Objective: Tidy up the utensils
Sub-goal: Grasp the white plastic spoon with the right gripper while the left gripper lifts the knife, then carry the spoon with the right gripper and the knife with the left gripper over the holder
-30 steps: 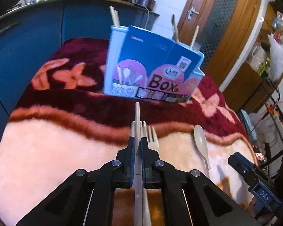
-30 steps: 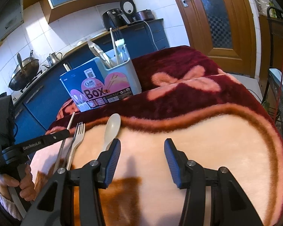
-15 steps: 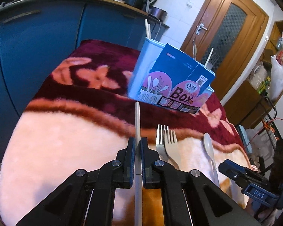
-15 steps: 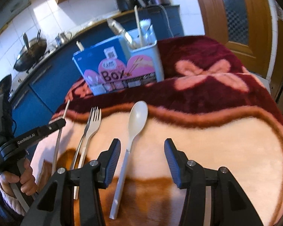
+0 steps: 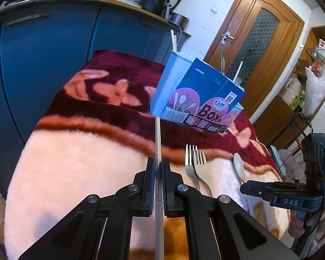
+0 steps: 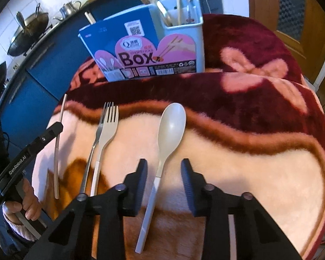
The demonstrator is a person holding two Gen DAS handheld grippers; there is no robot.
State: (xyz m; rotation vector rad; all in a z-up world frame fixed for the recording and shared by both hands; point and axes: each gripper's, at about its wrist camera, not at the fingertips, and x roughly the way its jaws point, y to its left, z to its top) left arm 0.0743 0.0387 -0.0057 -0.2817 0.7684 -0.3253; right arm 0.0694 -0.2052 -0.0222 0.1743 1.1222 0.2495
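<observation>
In the left wrist view, the left gripper [image 5: 158, 166] has its two black fingers pressed together on one thin pale chopstick [image 5: 158, 138]; the chopstick's lower end runs out of the bottom of the picture. Beyond it stands the light blue plastic utensil holder with a blue and pink "Box" sleeve [image 5: 197, 104]. Some handles stick up from the holder, but I cannot tell what each one is. On the fluffy pink and dark red blanket [image 5: 80, 164] lie two forks, a steel fork [image 5: 189, 164] partly under a pale plastic fork [image 5: 202, 169], and one pale plastic spoon [image 5: 239, 171], its handle hidden behind the right gripper [image 5: 262, 191].

In the right wrist view, the right gripper [image 6: 164, 173] has its fingers apart, closing, with the spoon's [image 6: 170, 130] handle between them; the pads do not press it. The two forks [image 6: 107, 127] lie just beside it, overlapping. At the left edge the left gripper [image 6: 54, 130] carries the chopstick [image 6: 56, 153]. Behind are blue kitchen cabinets [image 6: 32, 80], two dark woks and a wooden door.
</observation>
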